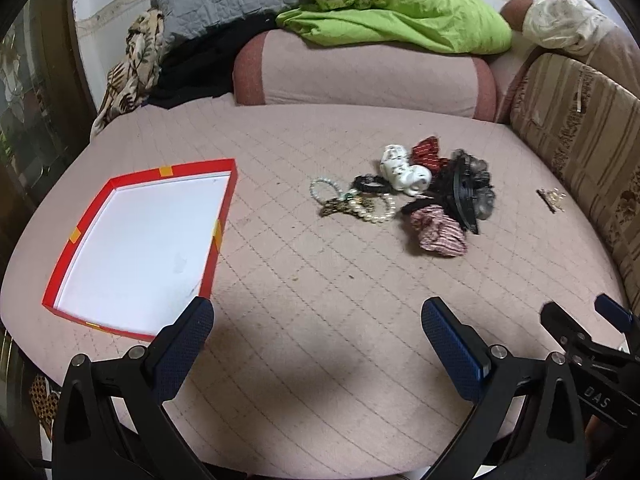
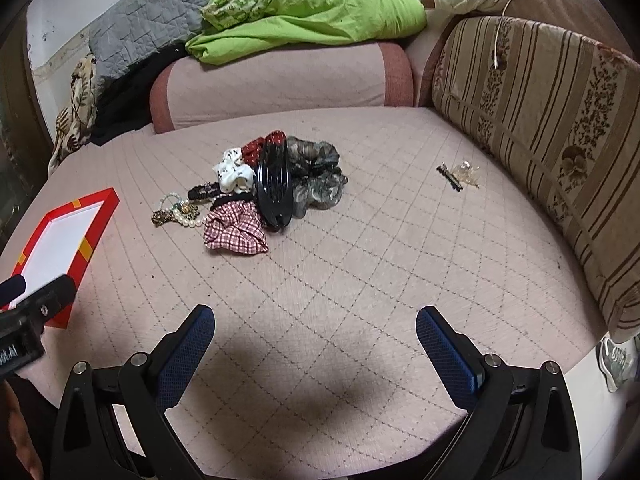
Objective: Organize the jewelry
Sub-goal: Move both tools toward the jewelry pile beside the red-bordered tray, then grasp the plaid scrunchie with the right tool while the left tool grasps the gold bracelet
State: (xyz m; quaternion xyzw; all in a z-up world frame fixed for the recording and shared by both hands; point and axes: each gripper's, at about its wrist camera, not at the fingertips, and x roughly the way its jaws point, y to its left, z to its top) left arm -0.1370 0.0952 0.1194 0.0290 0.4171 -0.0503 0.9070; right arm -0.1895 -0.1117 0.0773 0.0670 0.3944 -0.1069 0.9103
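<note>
We hold the left gripper (image 1: 316, 320) and right gripper (image 2: 314, 328) above the near edge of the sofa seat (image 2: 360, 248), both with jaws spread wide and nothing between them, ready, we judge, for a first pick. The jewelry sits in a pile (image 2: 248, 192) toward the middle of the seat: pearl strands (image 1: 352, 200) tangled with scrunchies and a black hair claw (image 2: 272, 188), so pulling one piece may drag its neighbours. The red tray (image 1: 140, 240) lies open at the seat's left edge, well apart from the pile, its white floor bare. Two small clips (image 2: 460, 174) lie alone near the right back cushion (image 2: 540, 120).
</note>
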